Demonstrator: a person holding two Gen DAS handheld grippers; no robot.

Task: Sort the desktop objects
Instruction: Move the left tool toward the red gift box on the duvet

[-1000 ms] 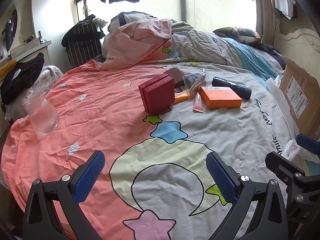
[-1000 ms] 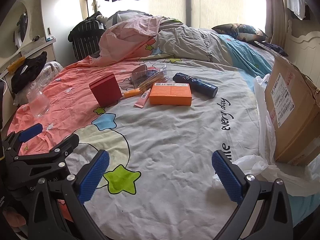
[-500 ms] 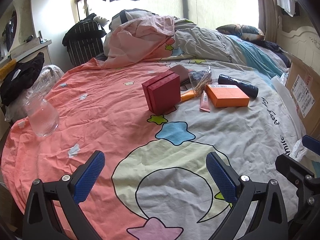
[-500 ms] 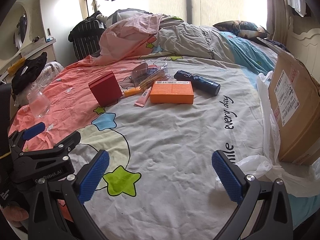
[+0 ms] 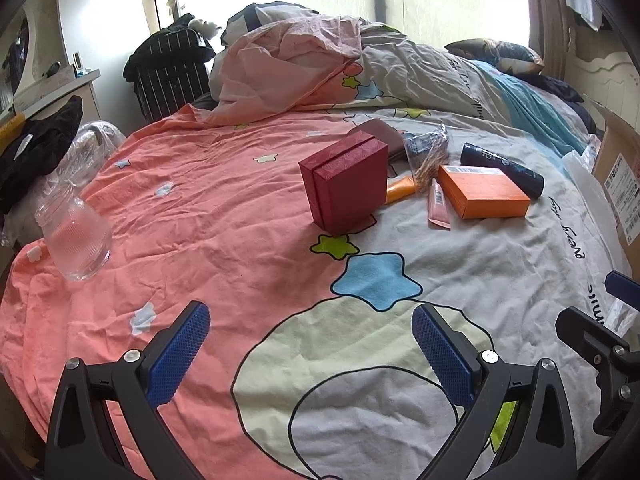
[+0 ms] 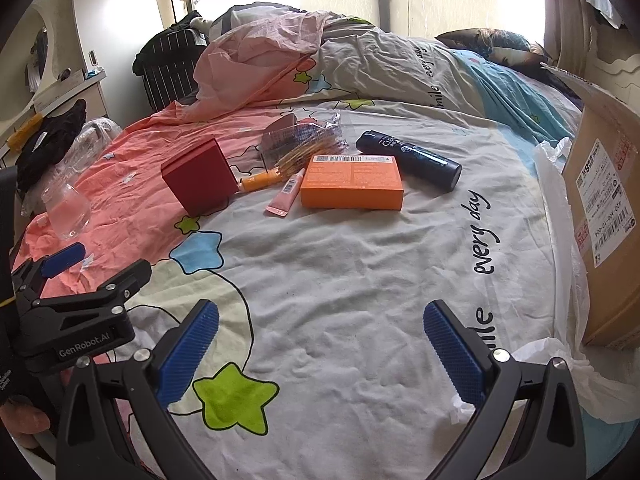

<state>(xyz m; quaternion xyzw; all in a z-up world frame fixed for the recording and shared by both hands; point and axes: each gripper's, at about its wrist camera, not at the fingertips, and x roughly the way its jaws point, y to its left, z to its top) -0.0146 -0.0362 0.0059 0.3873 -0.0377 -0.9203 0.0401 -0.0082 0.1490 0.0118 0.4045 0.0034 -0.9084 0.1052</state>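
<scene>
A cluster of objects lies on the bed: a dark red box (image 5: 346,184) (image 6: 200,176) standing on edge, an orange box (image 5: 482,191) (image 6: 352,187), a dark blue bottle (image 5: 502,169) (image 6: 408,159), a pink tube (image 5: 437,204) (image 6: 286,193), an orange tube (image 5: 400,190) (image 6: 260,180) and a clear bag of sticks (image 5: 428,152) (image 6: 308,146). My left gripper (image 5: 310,354) is open and empty, well short of the red box. My right gripper (image 6: 320,354) is open and empty too, near the bed's front edge. The left gripper (image 6: 76,292) also shows in the right wrist view.
A clear glass jar (image 5: 74,236) (image 6: 66,210) stands on the pink sheet at the left. A cardboard box (image 6: 608,208) and white plastic bag (image 6: 560,344) border the right side. A rumpled duvet (image 5: 304,68) lies behind the objects. A person's hand (image 6: 22,420) holds the left gripper.
Both grippers have crept forward toward the cluster, so the objects look slightly larger and closer. Both stay open. Nothing on the bed has moved.
</scene>
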